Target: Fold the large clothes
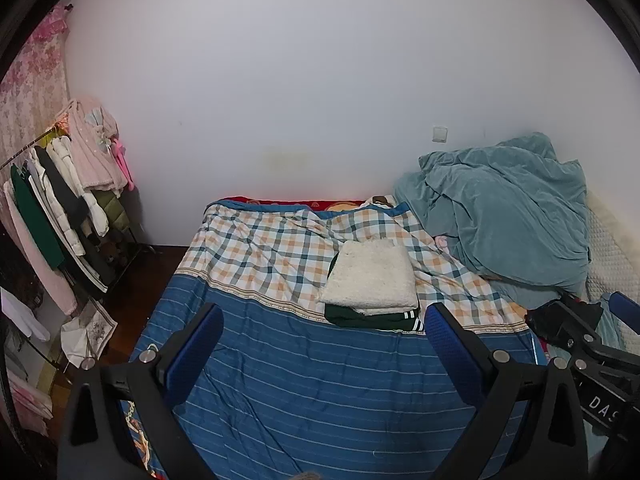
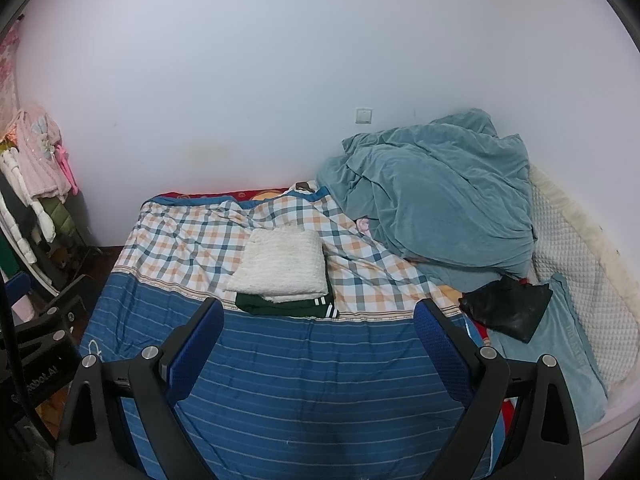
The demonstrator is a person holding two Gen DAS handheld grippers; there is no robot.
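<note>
A folded white fluffy garment [image 1: 370, 278] lies on top of a folded dark green garment with white stripes [image 1: 372, 318] in the middle of the bed; both also show in the right wrist view, the white one [image 2: 280, 272] on the green one [image 2: 286, 305]. My left gripper [image 1: 324, 324] is open and empty, held above the blue striped quilt [image 1: 320, 380], short of the pile. My right gripper [image 2: 318, 320] is open and empty, likewise short of the pile. The right gripper also shows at the right edge of the left wrist view [image 1: 592, 320].
A crumpled teal blanket [image 2: 440, 200] is heaped at the bed's far right by the wall. A black garment [image 2: 508, 310] lies on a teal pillow [image 2: 560, 360]. A clothes rack [image 1: 60, 208] with hanging clothes stands left of the bed. A checked cover [image 1: 260, 248] spans the bed's far half.
</note>
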